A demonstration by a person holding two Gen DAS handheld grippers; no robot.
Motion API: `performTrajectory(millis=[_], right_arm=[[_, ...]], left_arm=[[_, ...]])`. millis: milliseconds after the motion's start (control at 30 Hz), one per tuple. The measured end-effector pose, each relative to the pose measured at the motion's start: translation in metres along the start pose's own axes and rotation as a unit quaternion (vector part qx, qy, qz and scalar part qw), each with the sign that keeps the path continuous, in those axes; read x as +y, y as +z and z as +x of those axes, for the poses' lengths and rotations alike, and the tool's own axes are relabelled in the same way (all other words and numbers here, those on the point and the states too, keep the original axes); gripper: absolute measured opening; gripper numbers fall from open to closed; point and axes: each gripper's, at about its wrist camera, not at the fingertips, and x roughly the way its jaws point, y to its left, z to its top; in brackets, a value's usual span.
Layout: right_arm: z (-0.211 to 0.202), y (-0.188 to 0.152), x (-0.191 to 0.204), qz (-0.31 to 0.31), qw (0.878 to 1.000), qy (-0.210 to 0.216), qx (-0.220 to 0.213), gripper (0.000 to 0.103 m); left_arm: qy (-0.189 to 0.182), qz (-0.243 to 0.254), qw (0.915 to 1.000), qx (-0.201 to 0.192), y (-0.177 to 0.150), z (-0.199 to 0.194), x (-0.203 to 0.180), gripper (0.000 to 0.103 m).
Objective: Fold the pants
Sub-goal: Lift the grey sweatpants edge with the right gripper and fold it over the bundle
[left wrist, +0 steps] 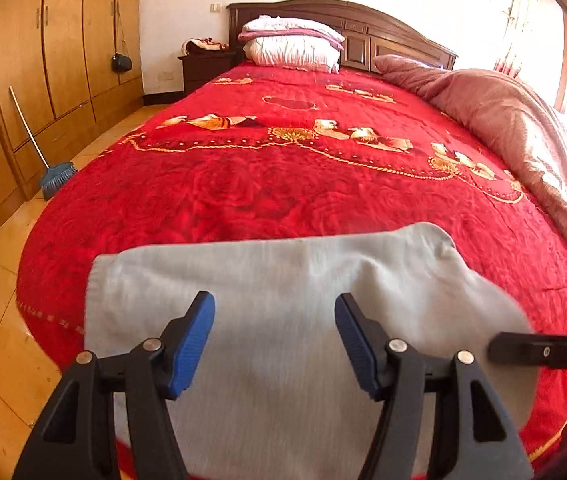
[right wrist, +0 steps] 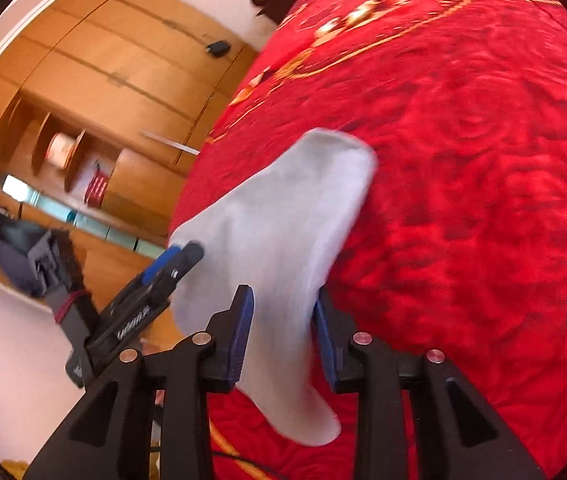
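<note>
Pants (left wrist: 283, 320), pale grey, lie at the foot end of the bed, on the red blanket (left wrist: 283, 184), filling the 6 o'clock half of the left wrist view. Left gripper (left wrist: 274, 344) hovers over the cloth with jaws wide and nothing between them. Right gripper (right wrist: 281, 344) has its jaws narrowed around a raised fold of the pants; whether the pads actually pinch the fabric cannot be told, as the frame is blurred. In the left view the right gripper's finger enters at 3 o'clock. Pillows (left wrist: 293, 46) sit at 12 o'clock by the headboard, a pink quilt (left wrist: 503, 120) at 2 o'clock, a broom (left wrist: 43, 152) against the wardrobe (left wrist: 63, 40) at 9 o'clock.
</note>
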Motion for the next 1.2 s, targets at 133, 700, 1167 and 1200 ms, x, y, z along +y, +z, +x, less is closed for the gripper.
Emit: performTrajectory(millis=[133,700,1167,1200], right_arm=[[0.007,0.016,-0.011,-0.001,1.000,0.003,-0.007,0.032],[0.000,0.014,0.024,-0.071,0.995,0.046,-0.048,0.012],[0.010,0.027,0.122,-0.108,0.994,0.027,-0.011,0.012],[0.016,0.030,0.130,-0.105,0.994,0.027,-0.003,0.012]], left_arm=[[0.011,0.006,0.9999,0.011,-0.002,0.012,-0.004,0.066],[0.051,0.026,0.9981,0.022,-0.004,0.043,-0.016,0.066],[0.049,-0.025,0.9984,-0.008,-0.031,-0.022,0.030,0.068],[0.055,-0.034,0.9979,-0.010,-0.035,-0.029,0.037,0.068]])
